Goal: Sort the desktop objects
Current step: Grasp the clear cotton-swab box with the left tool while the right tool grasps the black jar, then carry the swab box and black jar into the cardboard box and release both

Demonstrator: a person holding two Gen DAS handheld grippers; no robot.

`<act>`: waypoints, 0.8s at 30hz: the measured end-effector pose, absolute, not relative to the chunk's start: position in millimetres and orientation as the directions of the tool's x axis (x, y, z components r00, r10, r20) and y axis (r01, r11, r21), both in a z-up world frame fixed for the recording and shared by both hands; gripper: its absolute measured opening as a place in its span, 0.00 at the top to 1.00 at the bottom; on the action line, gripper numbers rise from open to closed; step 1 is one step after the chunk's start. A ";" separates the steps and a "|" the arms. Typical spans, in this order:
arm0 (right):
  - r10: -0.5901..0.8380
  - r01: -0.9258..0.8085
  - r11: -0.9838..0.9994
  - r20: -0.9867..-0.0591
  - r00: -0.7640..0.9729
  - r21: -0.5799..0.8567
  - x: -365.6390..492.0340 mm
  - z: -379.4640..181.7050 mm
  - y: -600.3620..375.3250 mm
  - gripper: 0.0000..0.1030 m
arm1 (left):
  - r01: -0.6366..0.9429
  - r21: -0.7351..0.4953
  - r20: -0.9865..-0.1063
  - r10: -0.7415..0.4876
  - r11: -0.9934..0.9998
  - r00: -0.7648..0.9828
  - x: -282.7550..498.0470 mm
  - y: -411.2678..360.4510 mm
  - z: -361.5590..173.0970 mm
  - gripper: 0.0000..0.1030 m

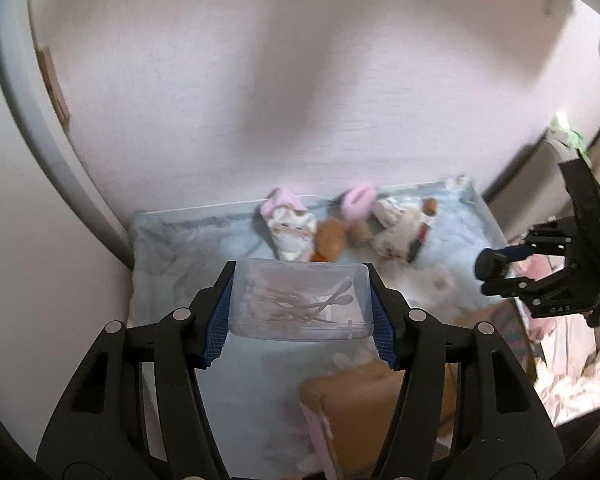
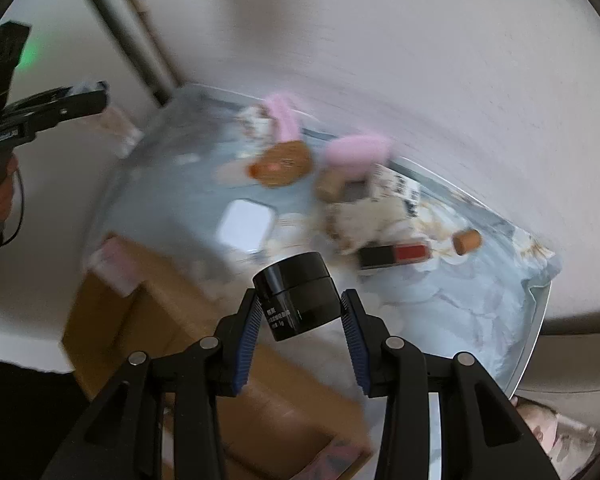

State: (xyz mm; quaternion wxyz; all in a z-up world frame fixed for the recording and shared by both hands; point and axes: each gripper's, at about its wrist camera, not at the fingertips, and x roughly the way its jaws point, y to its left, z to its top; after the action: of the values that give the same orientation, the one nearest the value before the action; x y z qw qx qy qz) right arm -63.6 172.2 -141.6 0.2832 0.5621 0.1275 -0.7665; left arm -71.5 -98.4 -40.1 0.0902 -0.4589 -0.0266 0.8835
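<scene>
Risk 1: my left claw point(image 1: 302, 300) carries the clear plastic box point(image 1: 299, 298) of cotton swabs point(image 1: 300, 302) by its two short ends only. The walls look thin and smooth; I judge a tilt or a harder squeeze could bow them and let the box slip down onto the counter point(image 1: 172, 248). I cannot see a lid on it, so a tilt may also spill the swabs.

Risk 2: my right claw point(image 2: 298, 314) grips the black jar point(image 2: 296, 294) low on its round body, and the jar sits tilted between the pads. A round, glossy wall may rotate or creep out during a fast swing; both views are motion-blurred.

Claw state: left half-closed, pads pressed on the box ends. Right narrower, both pads on the jar. Both loads are in the air above the counter, with the cardboard box point(image 2: 148, 320) below the jar, probably its destination.
</scene>
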 end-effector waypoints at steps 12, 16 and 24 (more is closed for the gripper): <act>-0.307 0.677 -0.727 -0.937 -0.168 0.117 16.5 -124.0 155.7 0.66 | -0.227 -0.182 -0.821 0.275 -0.957 -0.500 0.6 -22.2 -40.2 0.46; -0.317 0.686 -0.716 -0.935 -0.157 0.128 38.2 -129.7 156.4 0.68 | -0.167 -0.199 -0.845 0.256 -0.966 -0.470 8.8 -9.6 -64.2 0.46; -0.303 0.634 -0.752 -0.949 -0.090 0.179 54.0 -177.2 167.7 0.69 | -0.130 -0.225 -0.891 0.258 -0.966 -0.374 16.7 9.2 -124.5 0.46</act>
State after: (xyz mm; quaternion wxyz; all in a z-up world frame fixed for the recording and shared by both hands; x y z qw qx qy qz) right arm 54.0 167.7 -177.2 0.3229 0.5920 0.1399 -0.7250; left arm 16.7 9.2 -124.5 0.1175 -0.5471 -0.0585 0.8267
